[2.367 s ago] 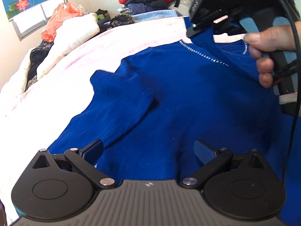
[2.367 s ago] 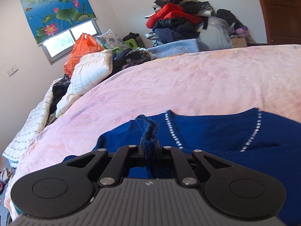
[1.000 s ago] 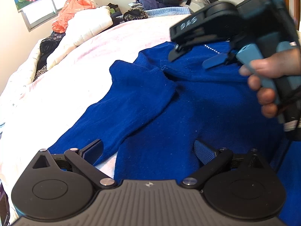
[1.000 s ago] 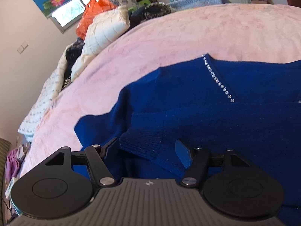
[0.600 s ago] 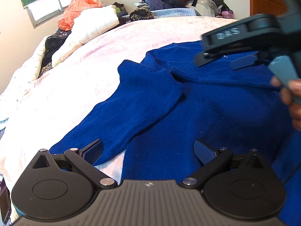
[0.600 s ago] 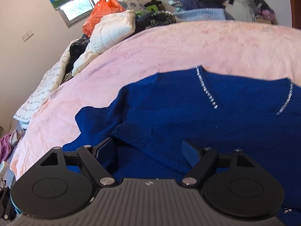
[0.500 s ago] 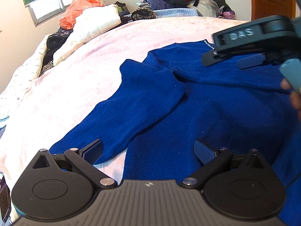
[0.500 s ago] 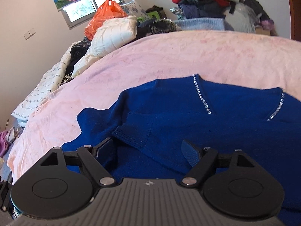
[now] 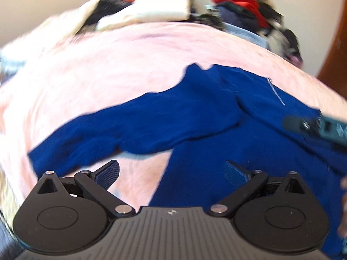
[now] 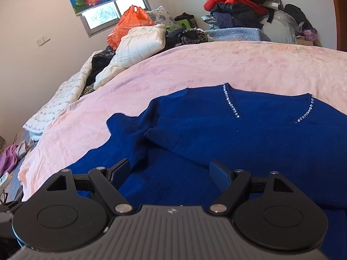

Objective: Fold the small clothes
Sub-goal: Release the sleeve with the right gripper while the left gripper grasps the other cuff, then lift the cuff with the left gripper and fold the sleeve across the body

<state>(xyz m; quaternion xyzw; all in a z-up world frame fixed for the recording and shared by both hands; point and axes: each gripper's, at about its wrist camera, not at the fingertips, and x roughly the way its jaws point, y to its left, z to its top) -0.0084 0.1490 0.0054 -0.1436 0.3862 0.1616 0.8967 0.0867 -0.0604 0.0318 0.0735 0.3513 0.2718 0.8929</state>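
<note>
One blue sweater [image 10: 249,143] lies flat on my one pink bedspread [image 10: 216,65], its V-neck trimmed with two rows of rhinestones [image 10: 231,105] pointing toward the far side of the bed; one sleeve [image 9: 134,130] stretches out to the left across the pink cloth, while a second sleeve [image 10: 173,136] lies folded across the chest, its cuff edge just beside the shoulder. My left gripper [image 9: 171,172] hangs released, both fingers spread wide with nothing between them, above the gap where sleeve and body part and bare bedspread shows; this view is motion-blurred. My right gripper [image 10: 170,170] is likewise released, jaws wide apart and holding nothing, poised over the sweater's body near the folded cuff. Bare pink bedspread runs broad beyond the neckline and to the left of the extended sleeve; at the far edge of the bed sit one white quilted bundle [image 10: 138,43], one orange bag [image 10: 128,25], and one heap of red and dark clothes [image 10: 238,2].
</note>
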